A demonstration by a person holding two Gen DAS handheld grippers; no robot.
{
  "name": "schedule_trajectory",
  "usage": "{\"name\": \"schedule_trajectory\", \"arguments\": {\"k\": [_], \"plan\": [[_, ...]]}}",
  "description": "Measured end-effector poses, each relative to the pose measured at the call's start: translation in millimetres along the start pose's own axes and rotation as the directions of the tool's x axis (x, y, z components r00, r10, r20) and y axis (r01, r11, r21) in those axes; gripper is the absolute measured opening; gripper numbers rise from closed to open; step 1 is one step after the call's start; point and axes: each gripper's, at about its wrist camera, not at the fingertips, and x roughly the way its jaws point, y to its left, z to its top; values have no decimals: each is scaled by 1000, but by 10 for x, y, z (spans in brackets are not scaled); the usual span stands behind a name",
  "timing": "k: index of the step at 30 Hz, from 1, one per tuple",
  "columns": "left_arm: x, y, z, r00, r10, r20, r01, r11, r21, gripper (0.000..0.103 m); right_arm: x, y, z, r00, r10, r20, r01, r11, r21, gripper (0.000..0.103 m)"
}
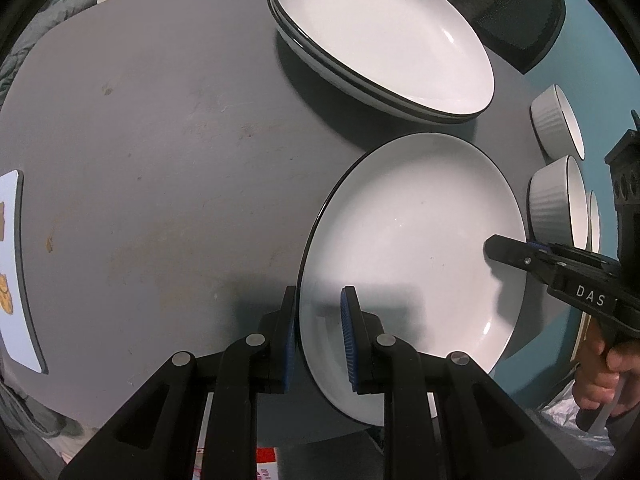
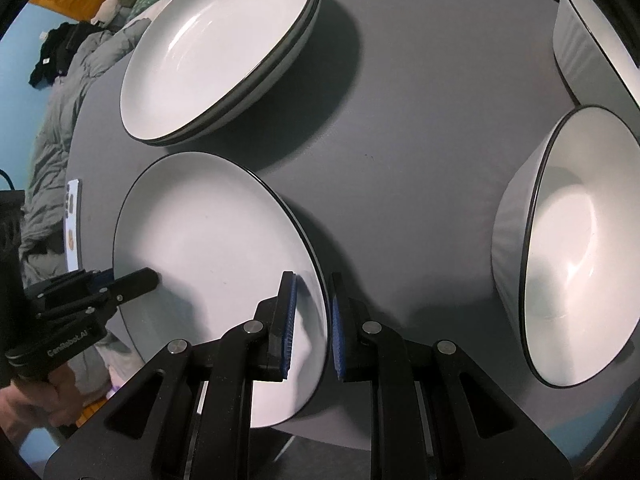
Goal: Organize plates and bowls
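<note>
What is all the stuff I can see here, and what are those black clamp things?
Held plate: one, white with a dark rim, near edge of the table, gripped on two opposite sides.
Stacked plates: at least two, white with dark rims, behind the held plate.
Bowls: at least three, white with ribbed outsides, off to the right.
Table: one, grey, round.
Phone: one, white, far left edge of the table.
Bedding and clothes: grey and green heap beyond the table.
Left gripper: black, blue pads, clamped on the plate's rim.
Right gripper: same kind, clamped on the opposite rim.
Hand: holding the right gripper's handle.
</note>
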Motion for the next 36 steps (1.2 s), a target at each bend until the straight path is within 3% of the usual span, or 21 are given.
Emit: {"name": "schedule_trajectory", "arguments": {"k": [17, 36], "plan": [[59, -176, 76, 1000, 6, -10, -6, 999, 36, 24, 17, -98, 22, 1000, 22, -19, -22, 1000, -21, 19], [-197, -89, 104, 1000, -26, -16, 26, 999, -33, 22, -205, 90, 11, 999, 17, -30, -19, 999, -48, 18]]}}
